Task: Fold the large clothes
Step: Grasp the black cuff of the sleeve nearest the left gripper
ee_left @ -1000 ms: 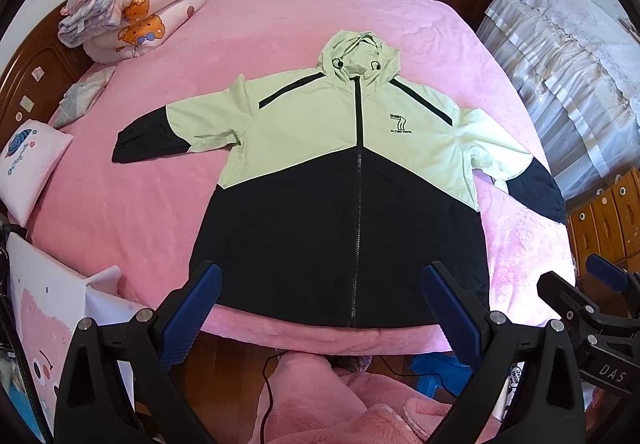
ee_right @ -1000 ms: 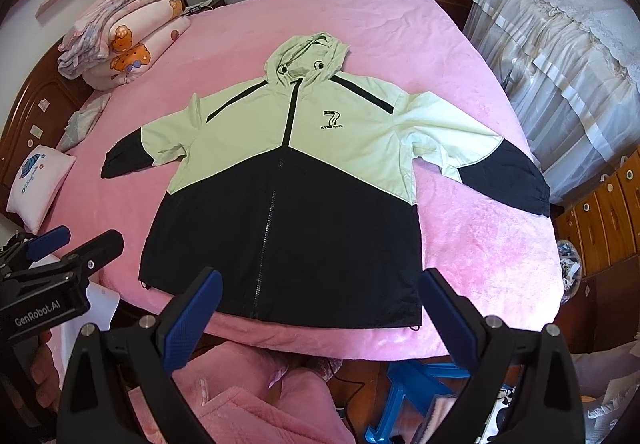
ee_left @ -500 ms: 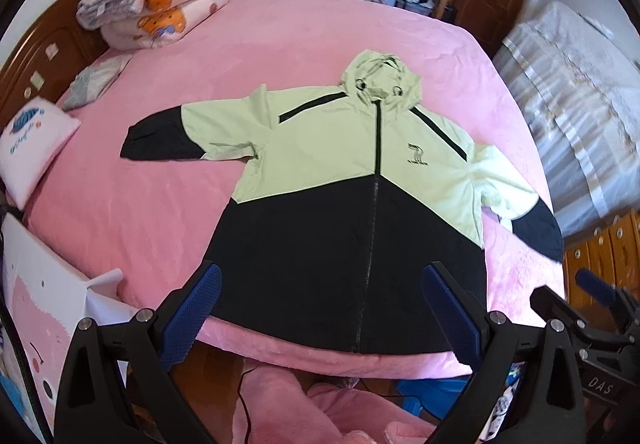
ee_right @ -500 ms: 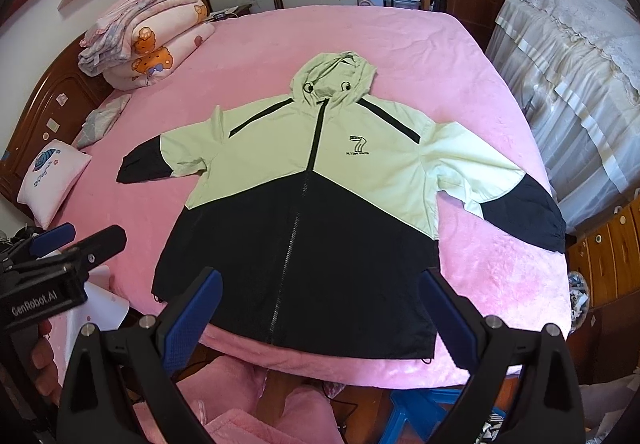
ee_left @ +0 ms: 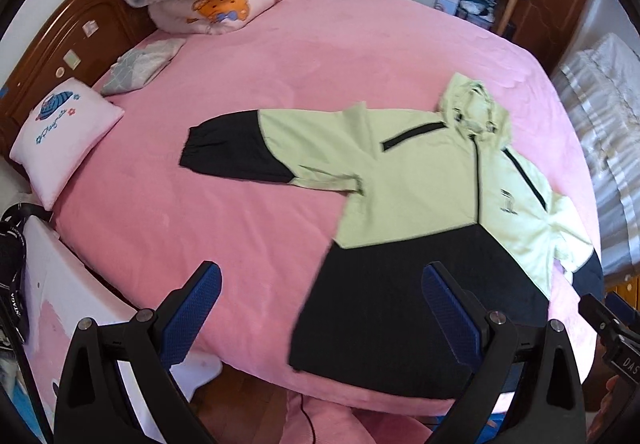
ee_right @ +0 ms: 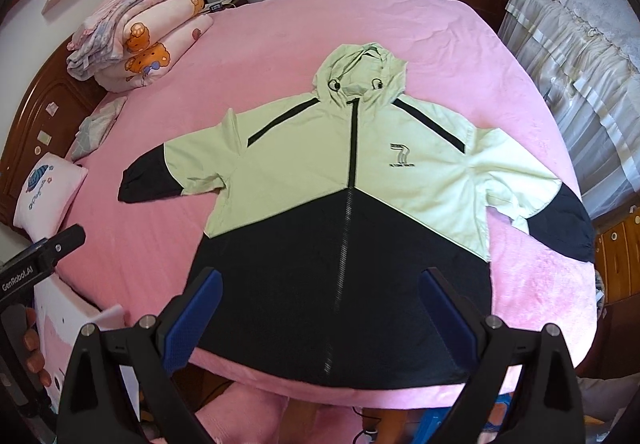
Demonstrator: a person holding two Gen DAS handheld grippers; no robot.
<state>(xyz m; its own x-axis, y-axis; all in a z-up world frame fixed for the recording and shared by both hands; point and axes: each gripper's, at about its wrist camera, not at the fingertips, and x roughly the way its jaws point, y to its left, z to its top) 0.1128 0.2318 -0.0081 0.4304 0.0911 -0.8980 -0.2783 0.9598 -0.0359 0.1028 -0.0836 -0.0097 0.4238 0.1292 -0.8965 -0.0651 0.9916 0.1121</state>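
Note:
A hooded jacket (ee_right: pixel 344 180), light green above and black below, lies flat and zipped on the pink bed (ee_right: pixel 280 36), sleeves spread, hem at the near edge. In the left wrist view the jacket (ee_left: pixel 432 196) sits right of centre, its left sleeve (ee_left: pixel 240 152) stretched toward the middle. My left gripper (ee_left: pixel 320 308) hovers open above the bed's near edge, left of the hem, holding nothing. My right gripper (ee_right: pixel 320 308) hangs open just above the black hem, nothing between its fingers. The left gripper's body (ee_right: pixel 36 268) shows at the left edge of the right wrist view.
Folded quilts (ee_right: pixel 140 36) are stacked at the bed's far left corner, with a small pillow (ee_right: pixel 44 188) and a grey cloth (ee_right: pixel 96 124) along the wooden headboard. A covered piece of furniture (ee_right: pixel 580 64) and wooden drawers (ee_right: pixel 616 256) stand to the right. A white board (ee_left: pixel 72 308) leans at the near left.
The left gripper has swung left, so the jacket has slid toward the right of its view. The right gripper has moved closer to the jacket's hem. Both stay open.

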